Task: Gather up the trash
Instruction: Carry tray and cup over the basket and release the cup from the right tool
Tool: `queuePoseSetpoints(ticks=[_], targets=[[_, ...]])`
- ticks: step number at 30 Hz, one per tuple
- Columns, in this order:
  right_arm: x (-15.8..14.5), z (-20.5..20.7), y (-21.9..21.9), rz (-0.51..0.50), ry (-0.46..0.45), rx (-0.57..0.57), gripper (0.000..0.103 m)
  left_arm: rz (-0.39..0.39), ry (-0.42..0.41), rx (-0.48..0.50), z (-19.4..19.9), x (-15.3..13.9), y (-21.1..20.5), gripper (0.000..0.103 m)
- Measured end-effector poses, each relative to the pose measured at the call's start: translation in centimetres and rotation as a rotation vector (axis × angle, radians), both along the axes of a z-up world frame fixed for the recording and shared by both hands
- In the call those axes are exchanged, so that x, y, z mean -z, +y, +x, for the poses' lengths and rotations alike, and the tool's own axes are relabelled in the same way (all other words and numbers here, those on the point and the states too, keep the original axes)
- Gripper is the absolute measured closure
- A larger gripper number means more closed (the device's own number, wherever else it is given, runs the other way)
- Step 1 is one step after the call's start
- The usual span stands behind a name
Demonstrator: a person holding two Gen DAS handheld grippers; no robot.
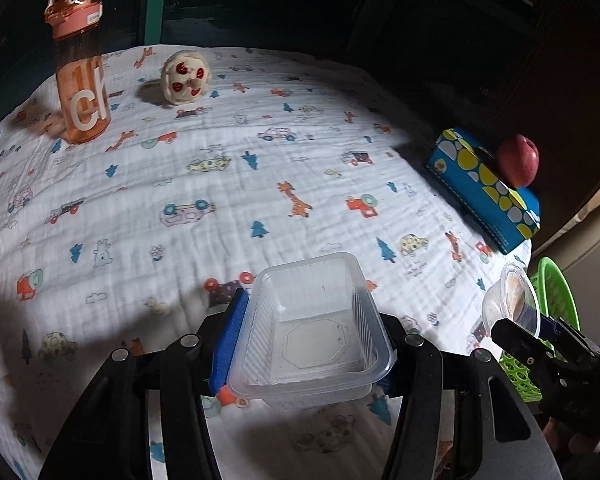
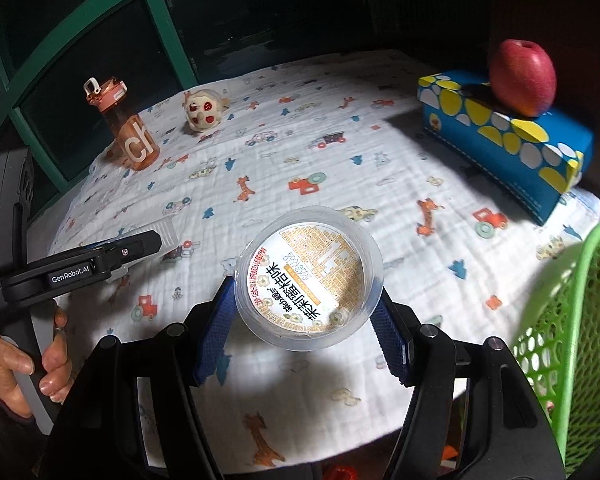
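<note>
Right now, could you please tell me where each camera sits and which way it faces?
Left wrist: on the left claw, looking down across the table at its clear tray; the right claw shows at right.
Right wrist: on the right claw, looking down at its labelled cup; the left claw and hand show at left.
Shared: bottle, apple, green basket.

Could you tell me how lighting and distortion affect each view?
Left wrist view: the patterned white cloth is bright centrally, with dark corners and background; fisheye bends the table edge. Right wrist view: glare washes out the printed lid of the round clear cup; the green window frame curves.
</note>
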State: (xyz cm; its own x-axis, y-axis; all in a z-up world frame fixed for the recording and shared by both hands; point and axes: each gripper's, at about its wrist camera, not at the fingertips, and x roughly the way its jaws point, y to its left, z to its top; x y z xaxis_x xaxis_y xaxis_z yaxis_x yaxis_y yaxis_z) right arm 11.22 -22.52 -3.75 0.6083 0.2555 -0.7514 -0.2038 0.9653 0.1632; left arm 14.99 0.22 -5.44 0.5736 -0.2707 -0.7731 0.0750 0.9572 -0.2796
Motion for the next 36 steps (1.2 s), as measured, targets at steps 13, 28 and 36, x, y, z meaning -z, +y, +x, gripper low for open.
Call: queuePoseSetpoints(ticks=[13,28,36], targets=[[-1.1,-4.8,-7.1,-0.001,-0.020,0.125,0.038,0.007,-0.042,0.143,-2.1,-2.3,-8.5,0.051],[-2.0,-8.8,-16.4,-0.035,-0.035,0.320,0.038,0.013,-0.077,0.322,-3.1,-4.5,-18.2,0.051],[-1.7,-10.4,-20.7,-0.059,-0.015,0.418,0.038,0.019,-0.085,0.397,-3.3,-5.3,-22.5,0.050]])
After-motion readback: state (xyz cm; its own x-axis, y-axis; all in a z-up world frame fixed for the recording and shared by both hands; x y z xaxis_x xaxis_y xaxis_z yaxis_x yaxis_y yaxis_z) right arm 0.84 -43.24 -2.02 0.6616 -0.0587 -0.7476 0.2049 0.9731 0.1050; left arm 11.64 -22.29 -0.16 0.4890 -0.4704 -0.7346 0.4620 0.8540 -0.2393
